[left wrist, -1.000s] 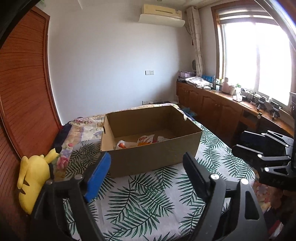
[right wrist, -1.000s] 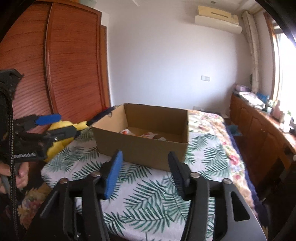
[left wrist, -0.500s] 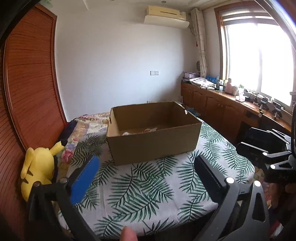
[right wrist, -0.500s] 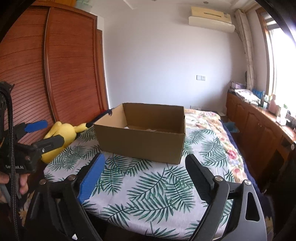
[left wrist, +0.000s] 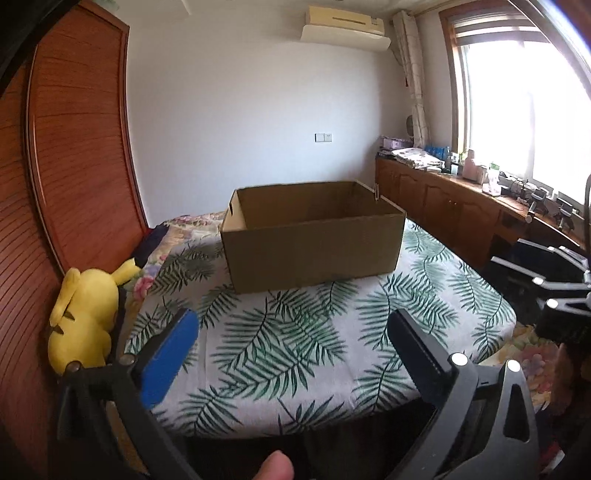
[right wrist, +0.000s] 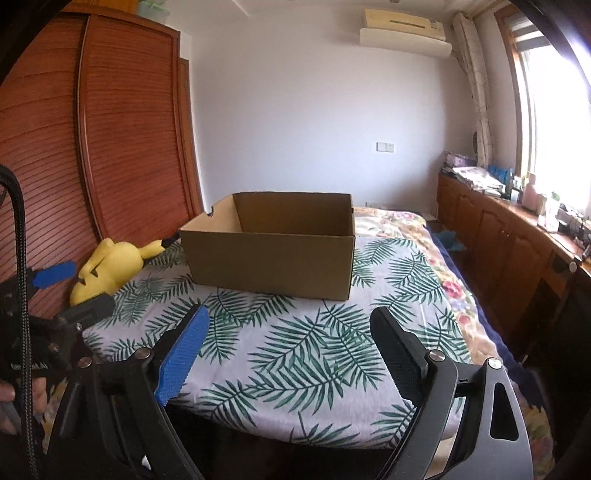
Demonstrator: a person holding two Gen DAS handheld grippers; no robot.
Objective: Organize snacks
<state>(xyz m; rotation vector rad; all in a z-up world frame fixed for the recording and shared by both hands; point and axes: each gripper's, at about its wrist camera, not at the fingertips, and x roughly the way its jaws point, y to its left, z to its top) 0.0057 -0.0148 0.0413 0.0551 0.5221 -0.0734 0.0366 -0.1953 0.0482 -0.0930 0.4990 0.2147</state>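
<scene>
1. Writing: I see faint white lettering on the body of the left gripper (right wrist: 55, 295) at the right cam's left edge, too small and cut off to read. No brand or label legible on the cardboard box (left wrist: 314, 236) or the wall AC unit (left wrist: 345, 24).
2. Left gripper (left wrist: 291, 350) in its own cam: jaws spread wide, nothing btwn them, just the sheet. They've just been opening. Blue pad on the left finger, black pad on the right.
3. Right gripper (right wrist: 290, 345): jaws also wide apart and holding nothing, after opening further just now. Same blue/black pads.
4. Box sits open-topped on the bed (left wrist: 295, 350), beyond both grippers and apart from them. From these low angles I only see its inner walls; can't tell what's inside, so snacks aren't visible to me.
5. Surface: white sheet w/ green palm-leaf print; a floral cover shows behind and to the right of it.
6. Yellow plush toy (left wrist: 85, 317) lies at the bed's left edge against the slatted wooden wardrobe (right wrist: 110, 129).
7. Room: white wall w/ a switch plate (left wrist: 324, 137), bright window (left wrist: 532, 103) at right w/ a tied curtain, long wooden cabinet (left wrist: 454, 210) under it, top cluttered w/ small items.
8. A fingertip (left wrist: 275, 467) pokes in at the left cam's bottom edge.
</scene>
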